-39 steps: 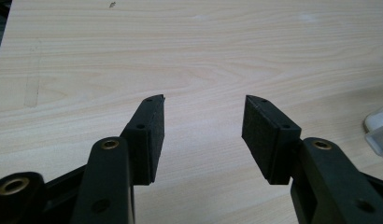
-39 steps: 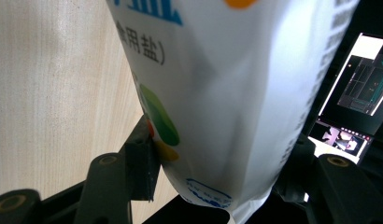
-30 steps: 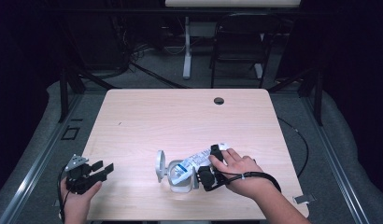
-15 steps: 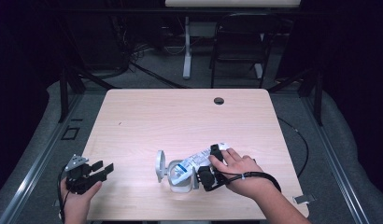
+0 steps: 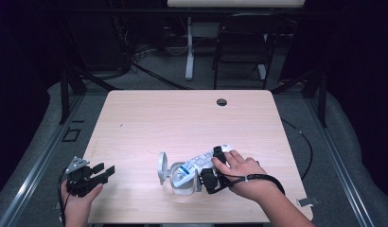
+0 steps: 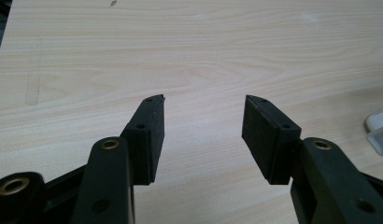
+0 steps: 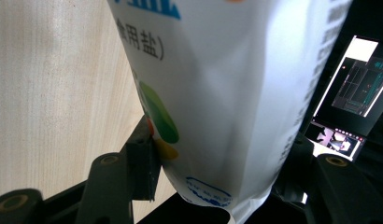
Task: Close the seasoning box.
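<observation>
Pale wood grain runs across the table [image 5: 182, 118], which stands in a dark room with a chair [image 5: 242, 52] behind it and a round cable hole [image 5: 222, 102] near its far edge.

At the near right, the right tool [image 5: 212, 166] is clamped on a white salt bag [image 5: 197, 165]. The right gripper view shows the hold up close — both black pads press into the bag's sides, the jaws standing wide because the bag is broad. Here the salt bag [image 7: 227, 93] shows blue printed characters, a green and orange mark and a small blue round stamp near its bottom edge; the high view gives only a white pack with blue print. Behind the bag, this close view also catches a lit screen [image 7: 353, 88] in the dark.

From above, the bag lies tilted, its lower end over a clear container [image 5: 182, 182] whose round lid [image 5: 162, 168] stands on edge just to the left. The person's right hand [image 5: 244, 172] wraps the tool, a cable looping past the wrist.

Well apart, at the near left corner, the left tool [image 5: 104, 171] sits in the left hand [image 5: 78, 198]. The left gripper view shows its 2 jaws spread with nothing between — bare table below, and 1 corner of the clear container [image 6: 379, 130] at the right edge.
</observation>
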Demonstrator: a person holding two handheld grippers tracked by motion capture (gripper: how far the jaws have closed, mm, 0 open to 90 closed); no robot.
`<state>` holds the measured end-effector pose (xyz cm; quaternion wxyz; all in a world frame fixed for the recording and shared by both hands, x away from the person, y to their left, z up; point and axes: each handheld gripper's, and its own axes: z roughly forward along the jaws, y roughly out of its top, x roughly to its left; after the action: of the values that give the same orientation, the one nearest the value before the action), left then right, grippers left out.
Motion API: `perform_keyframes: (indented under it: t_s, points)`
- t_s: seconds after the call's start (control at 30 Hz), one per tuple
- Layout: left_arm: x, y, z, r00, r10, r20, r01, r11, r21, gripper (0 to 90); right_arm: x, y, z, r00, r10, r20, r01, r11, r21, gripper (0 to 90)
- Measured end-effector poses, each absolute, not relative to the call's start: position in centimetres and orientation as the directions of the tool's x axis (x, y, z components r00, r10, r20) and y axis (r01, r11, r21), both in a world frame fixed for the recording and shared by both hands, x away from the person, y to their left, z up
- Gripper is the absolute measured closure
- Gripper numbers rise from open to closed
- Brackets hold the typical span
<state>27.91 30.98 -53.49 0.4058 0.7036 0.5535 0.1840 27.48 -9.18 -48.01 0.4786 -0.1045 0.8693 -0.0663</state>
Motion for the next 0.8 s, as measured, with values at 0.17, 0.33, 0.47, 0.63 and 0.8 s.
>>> perform_keyframes:
  t_s: [0.17,0.33,0.47,0.63,0.8]
  points:
    - [27.92,30.96,-53.49,0.320,0.928,-0.191,0.629,-0.058,0.775,49.4,27.46,-9.19,-47.99,-0.520,-0.247,-0.818,-0.119,0.969,-0.217,44.6]
    - [27.92,30.98,-53.48,0.320,0.928,-0.190,0.629,-0.058,0.776,49.3,27.46,-9.18,-47.97,-0.518,-0.249,-0.818,-0.120,0.968,-0.219,44.6]
    - [27.92,30.97,-53.49,0.320,0.928,-0.190,0.629,-0.058,0.775,49.4,27.42,-9.13,-47.88,-0.514,-0.258,-0.818,-0.118,0.966,-0.231,44.6]
    - [27.91,30.96,-53.47,0.320,0.928,-0.191,0.629,-0.057,0.776,49.4,27.44,-9.16,-47.94,-0.513,-0.256,-0.819,-0.122,0.967,-0.225,44.6]
    - [27.93,30.94,-53.48,0.319,0.928,-0.191,0.628,-0.056,0.776,49.3,27.39,-9.14,-47.93,-0.512,-0.257,-0.820,-0.120,0.966,-0.228,44.7]
